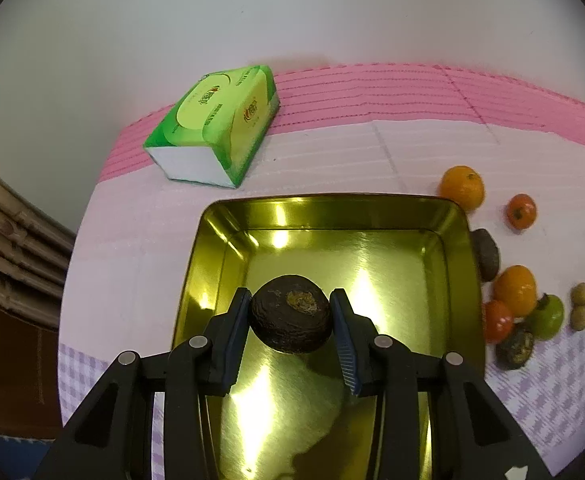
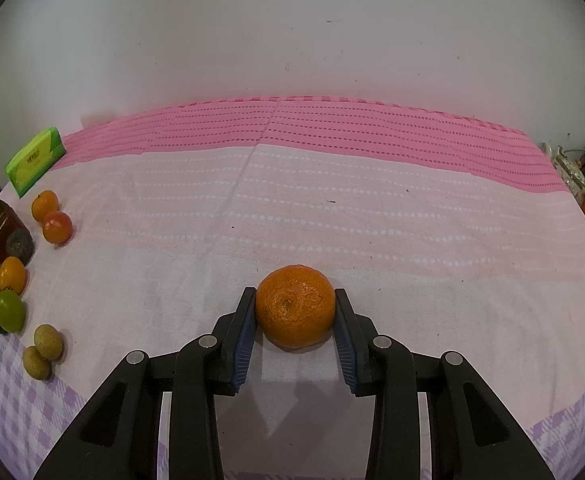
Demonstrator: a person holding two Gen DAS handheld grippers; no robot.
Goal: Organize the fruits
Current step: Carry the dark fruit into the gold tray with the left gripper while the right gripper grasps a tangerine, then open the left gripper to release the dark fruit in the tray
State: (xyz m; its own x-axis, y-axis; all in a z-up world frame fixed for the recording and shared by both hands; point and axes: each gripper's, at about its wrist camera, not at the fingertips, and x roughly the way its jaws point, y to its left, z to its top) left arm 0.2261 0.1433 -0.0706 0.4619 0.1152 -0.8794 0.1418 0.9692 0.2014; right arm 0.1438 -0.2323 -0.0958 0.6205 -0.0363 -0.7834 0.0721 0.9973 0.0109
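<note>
Left wrist view. Nearest the camera, the left gripper is clenched on a dark fruit, both blue pads pressed to its flanks. The fruit is wrinkled and brown-black, with a tan scar facing up. Directly beneath and ahead of the jaws lies a gold tin, shiny inside; whether the fruit touches the tin floor or hangs above it, cannot tell. Beyond the jaws and to their left, a green tissue pack lies on the pink cloth. To the right of the jaws, outside the tin wall, loose fruit is scattered: an orange farthest out, a small red fruit beside it, a second dark fruit against the tin's edge. Nearer in sits a cluster of orange, red, green and dark fruit, with two small tan fruits at its right.

Right wrist view. Nearest the camera, the right gripper grasps a mandarin, pads tight on both sides, its stem dimple toward the camera. It sits low over the pale cloth, with its shadow just under it; contact with the cloth unclear. Far to the left of the jaws stand the tin's dark outer wall, the tissue pack and the loose fruit; the green fruit and tan pair lie nearest on that side. Clutter sits at the far right, past the cloth edge.
</note>
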